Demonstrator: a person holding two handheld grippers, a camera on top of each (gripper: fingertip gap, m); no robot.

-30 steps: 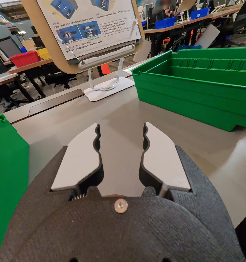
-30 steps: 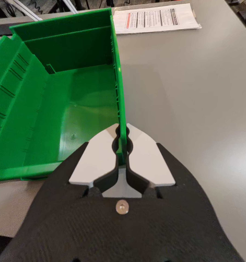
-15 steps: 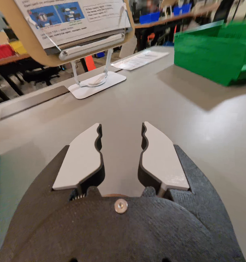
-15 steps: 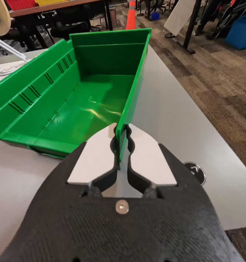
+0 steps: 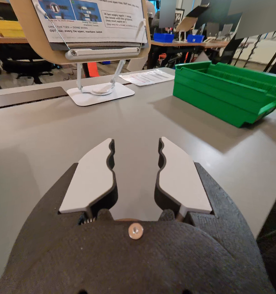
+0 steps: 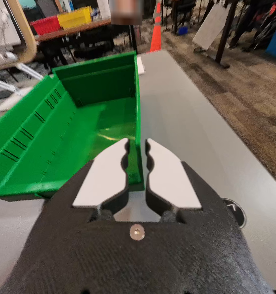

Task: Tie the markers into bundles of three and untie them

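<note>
My right gripper [image 6: 137, 141] is now releasing the green bin [image 6: 70, 135] wall, jaws narrowly parted; my left gripper [image 5: 136, 140] is staying wide, empty.

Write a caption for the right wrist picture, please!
Open right hand-held gripper straddling empty green plastic bin's side wall.

Both wrist views low over table [image 5: 54, 127], sharing green bin [image 5: 221, 93], right view perhaps nearer

I read this as open-plan lab or workshop. Grey bench [image 5: 134, 120] in front of me, rows of wooden work tables [image 5: 189, 43] behind, red bin [image 6: 45, 26], yellow bin [image 6: 74, 19], blue bins [image 5: 163, 37], orange traffic cone [image 6: 156, 30], carpet floor [image 6: 237, 89], instruction sheet on stand [image 5: 92, 20].
</note>
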